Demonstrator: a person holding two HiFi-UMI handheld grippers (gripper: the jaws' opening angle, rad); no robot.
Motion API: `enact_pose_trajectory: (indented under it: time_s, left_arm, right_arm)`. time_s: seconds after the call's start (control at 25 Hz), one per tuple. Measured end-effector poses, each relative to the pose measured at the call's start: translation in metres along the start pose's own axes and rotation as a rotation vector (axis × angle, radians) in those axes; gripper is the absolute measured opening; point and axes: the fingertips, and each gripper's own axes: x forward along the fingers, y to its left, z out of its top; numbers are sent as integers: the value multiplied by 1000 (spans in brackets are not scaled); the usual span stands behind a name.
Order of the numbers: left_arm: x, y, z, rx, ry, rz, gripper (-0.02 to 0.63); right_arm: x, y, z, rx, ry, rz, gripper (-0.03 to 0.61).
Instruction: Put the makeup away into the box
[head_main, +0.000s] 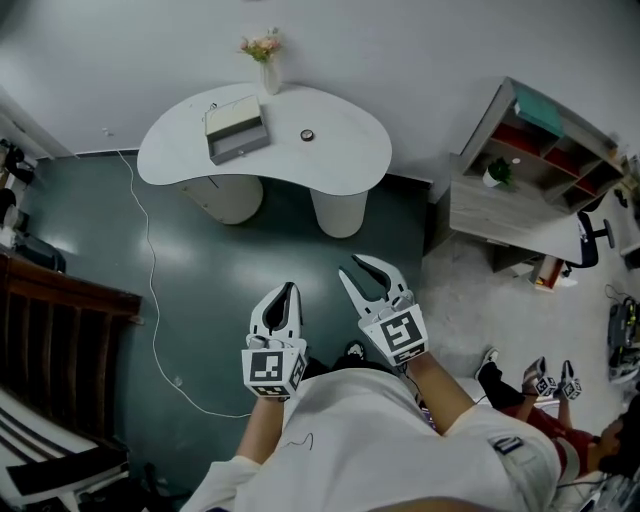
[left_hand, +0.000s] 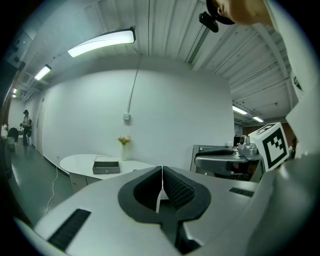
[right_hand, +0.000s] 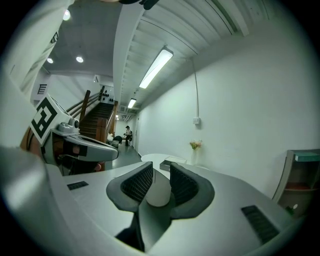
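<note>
Across the far side of the dark green floor (head_main: 250, 260), a white curved table (head_main: 340, 165). To its right, a wooden shelf unit (head_main: 520, 170). At the near edge, side by side and well short of the table: left gripper (head_main: 289, 290) with jaws pressed together on nothing; right gripper (head_main: 351, 266) with jaws apart, nothing between them. On the table's left part, a grey box (head_main: 237, 130). At the table's far edge, a vase (head_main: 268, 75) of flowers. Right of the box and apart from it, a small round makeup item (head_main: 307, 135), too small to tell more.
</note>
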Motion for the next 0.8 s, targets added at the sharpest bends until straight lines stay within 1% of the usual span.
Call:
enact_pose_trajectory:
  time_s: [0.08, 0.12, 0.2, 0.32, 0.48, 0.6, 0.8]
  left_arm:
    - [3, -1, -8, -4, 28, 15, 21]
    - [3, -1, -12, -1, 45, 17, 21]
    - [6, -3, -16, 7, 73, 12, 21]
    - [25, 1, -17, -2, 92, -1, 21]
    - [59, 12, -12, 22, 84, -45, 21]
    - [86, 23, -11, 14, 77, -83, 21]
    - [135, 68, 8, 35, 60, -125, 21]
  right_arm:
    - [0, -6, -5, 33, 22, 4, 101]
    - [0, -6, -8, 58, 33, 7, 116]
    - [-1, -9, -13, 88, 43, 8, 117]
    - [7, -20, -21, 85, 51, -5, 117]
    - [27, -38, -23, 103, 71, -41, 117]
    - [44, -51, -30, 96, 96, -63, 117]
    - [109, -71, -15, 86, 85, -73, 121]
